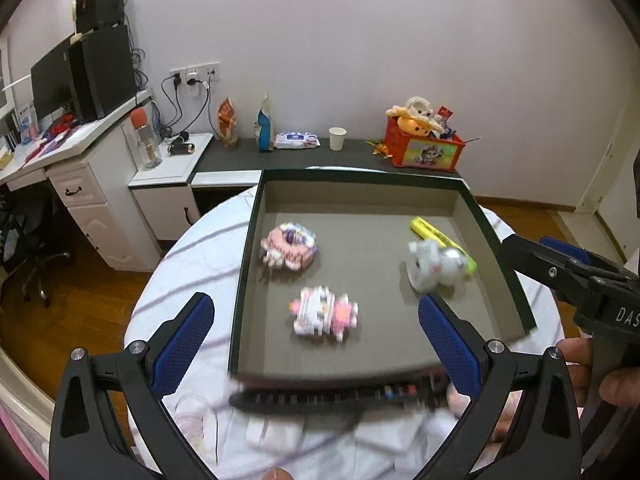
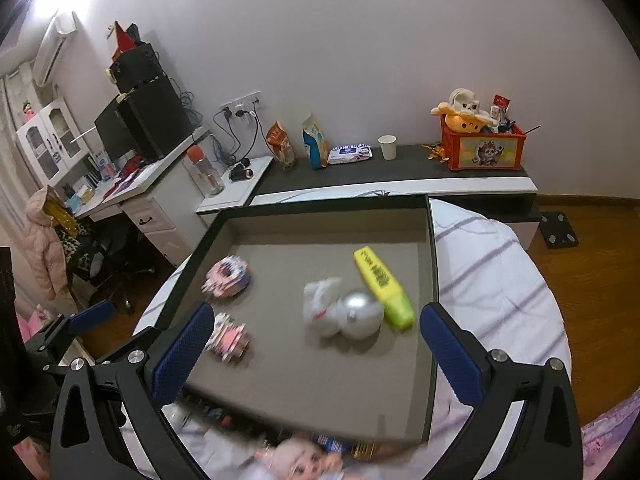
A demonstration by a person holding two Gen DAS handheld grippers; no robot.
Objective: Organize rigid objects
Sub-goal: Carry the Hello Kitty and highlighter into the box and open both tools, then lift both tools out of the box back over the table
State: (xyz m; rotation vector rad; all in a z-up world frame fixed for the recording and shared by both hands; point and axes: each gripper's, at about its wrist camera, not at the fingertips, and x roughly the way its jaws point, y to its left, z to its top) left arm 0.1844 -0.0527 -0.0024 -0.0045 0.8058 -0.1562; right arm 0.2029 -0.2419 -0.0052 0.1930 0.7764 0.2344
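Tool [image 1: 316,336] above tray [image 1: 360,196]: perhaps four toys [image 1: 324,316].

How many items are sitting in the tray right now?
4: a pink block toy far left, a pink-white block figure nearer, a white figure with silver ball right, and a yellow highlighter behind it. None seem hidden.

Soft, even room light in both views, a bright glare patch top left of the right wrist view. Heavy fisheye bending and dark corners at the edges. The toys ahead of the open fingers smear with motion blur; gripper fingers and far wall stay sharp
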